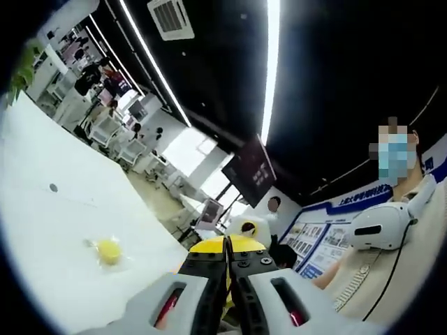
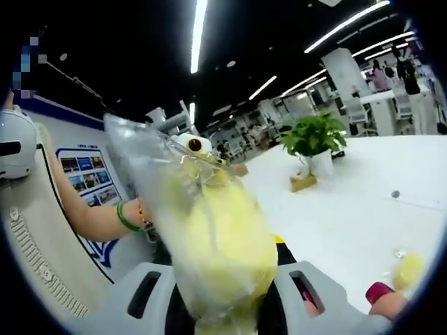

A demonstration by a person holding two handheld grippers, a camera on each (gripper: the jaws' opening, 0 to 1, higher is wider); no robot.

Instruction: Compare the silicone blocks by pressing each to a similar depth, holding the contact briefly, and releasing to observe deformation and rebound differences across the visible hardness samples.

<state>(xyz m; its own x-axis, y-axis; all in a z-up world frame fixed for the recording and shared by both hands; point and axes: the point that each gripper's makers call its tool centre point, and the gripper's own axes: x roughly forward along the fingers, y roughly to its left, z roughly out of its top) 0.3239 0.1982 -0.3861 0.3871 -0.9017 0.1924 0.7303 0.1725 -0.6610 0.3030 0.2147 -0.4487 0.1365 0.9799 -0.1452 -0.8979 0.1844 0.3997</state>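
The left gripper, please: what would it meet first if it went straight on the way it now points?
Probably the yellow object just beyond the left gripper; its fingers look closed, and depth is unclear.

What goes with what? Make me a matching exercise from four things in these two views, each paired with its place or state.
Things:
1. yellow block in a clear bag
2. potted plant
3. small wrapped yellow piece
4. green wristband

Places or states:
A. around a person's wrist
B. lying alone on the white table, left of the left gripper's jaws
C. clamped in the right gripper
D. standing upright on the table, far back

Pairs: 1-C, 2-D, 3-B, 4-A
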